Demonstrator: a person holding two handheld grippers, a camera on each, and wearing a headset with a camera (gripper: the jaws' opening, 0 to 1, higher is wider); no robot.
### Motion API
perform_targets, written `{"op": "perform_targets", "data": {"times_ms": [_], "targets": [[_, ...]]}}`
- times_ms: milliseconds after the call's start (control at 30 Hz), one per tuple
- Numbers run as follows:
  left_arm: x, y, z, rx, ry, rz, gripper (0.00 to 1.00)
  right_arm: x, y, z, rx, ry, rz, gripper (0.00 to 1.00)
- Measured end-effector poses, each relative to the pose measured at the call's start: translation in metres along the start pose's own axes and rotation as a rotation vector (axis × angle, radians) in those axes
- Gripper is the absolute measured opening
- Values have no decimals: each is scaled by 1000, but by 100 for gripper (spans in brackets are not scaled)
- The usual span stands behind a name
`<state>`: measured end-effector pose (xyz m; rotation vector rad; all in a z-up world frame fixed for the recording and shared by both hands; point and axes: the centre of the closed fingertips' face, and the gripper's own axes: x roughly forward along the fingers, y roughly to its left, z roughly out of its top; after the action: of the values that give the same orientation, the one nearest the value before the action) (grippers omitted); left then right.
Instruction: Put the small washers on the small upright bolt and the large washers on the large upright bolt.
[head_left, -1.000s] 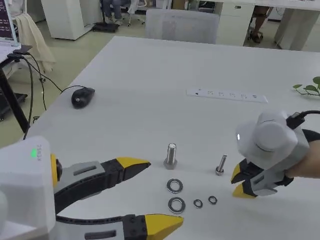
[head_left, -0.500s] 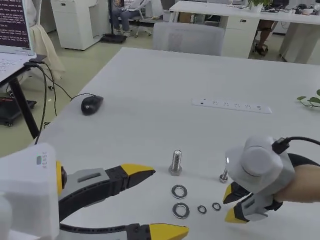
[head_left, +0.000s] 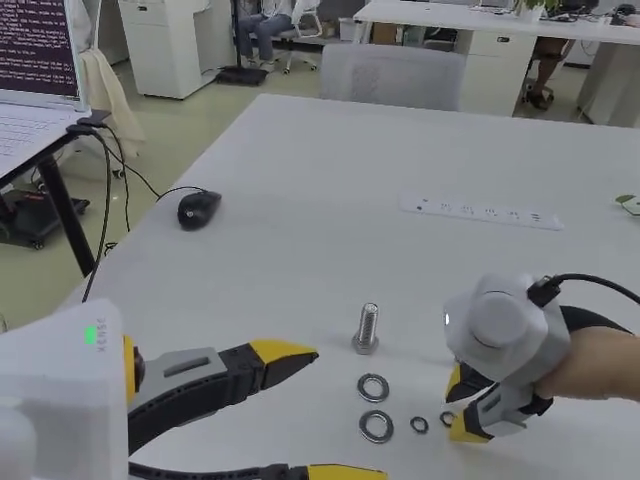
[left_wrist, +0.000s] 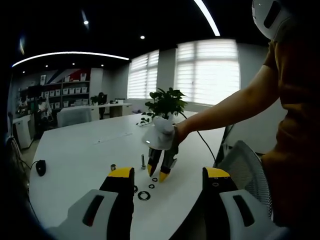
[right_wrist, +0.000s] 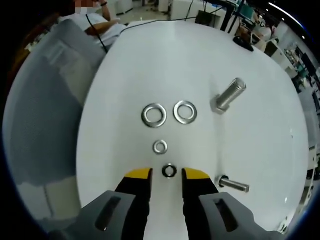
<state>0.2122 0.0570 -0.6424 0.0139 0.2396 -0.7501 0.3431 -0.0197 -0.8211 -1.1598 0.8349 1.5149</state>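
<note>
The large bolt (head_left: 366, 330) (right_wrist: 229, 95) stands upright on the white table (head_left: 300, 180). Two large washers (head_left: 373, 387) (head_left: 376, 426) lie flat in front of it. One small washer (head_left: 419, 425) (right_wrist: 160, 147) lies beside them. My right gripper (head_left: 462, 405) (right_wrist: 166, 175) is open and low over the table, with the other small washer (right_wrist: 169, 171) lying between its fingertips. The small bolt (right_wrist: 233, 185) (left_wrist: 143, 161) stands just beside that gripper. My left gripper (head_left: 318, 412) (left_wrist: 168, 175) is open and holds nothing, left of the washers.
A white power strip (head_left: 480, 213) lies farther back and a black mouse (head_left: 200, 207) sits at the left. A grey chair (head_left: 390, 75) stands at the far edge. A laptop (head_left: 35, 60) is on a stand off the table's left side.
My right gripper has come down and to the left, from beside the small bolt to around the nearest small washer. The head camera has shifted. The left gripper has barely moved.
</note>
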Motion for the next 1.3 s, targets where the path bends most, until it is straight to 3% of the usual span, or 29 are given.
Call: {"op": "perform_targets", "data": {"times_ms": [300, 600, 900, 1300], "targets": [[4, 7, 1, -12, -2, 1, 54, 4, -1, -3, 15, -12, 43, 24], [10, 12, -2, -29, 1, 7, 54, 3, 1, -5, -30, -2, 55, 21], [18, 12, -1, -35, 1, 8, 54, 3, 0, -3, -56, -9, 46, 15], [15, 13, -1, -43, -4, 23, 54, 3, 0, -3, -62, 1, 43, 12]]}}
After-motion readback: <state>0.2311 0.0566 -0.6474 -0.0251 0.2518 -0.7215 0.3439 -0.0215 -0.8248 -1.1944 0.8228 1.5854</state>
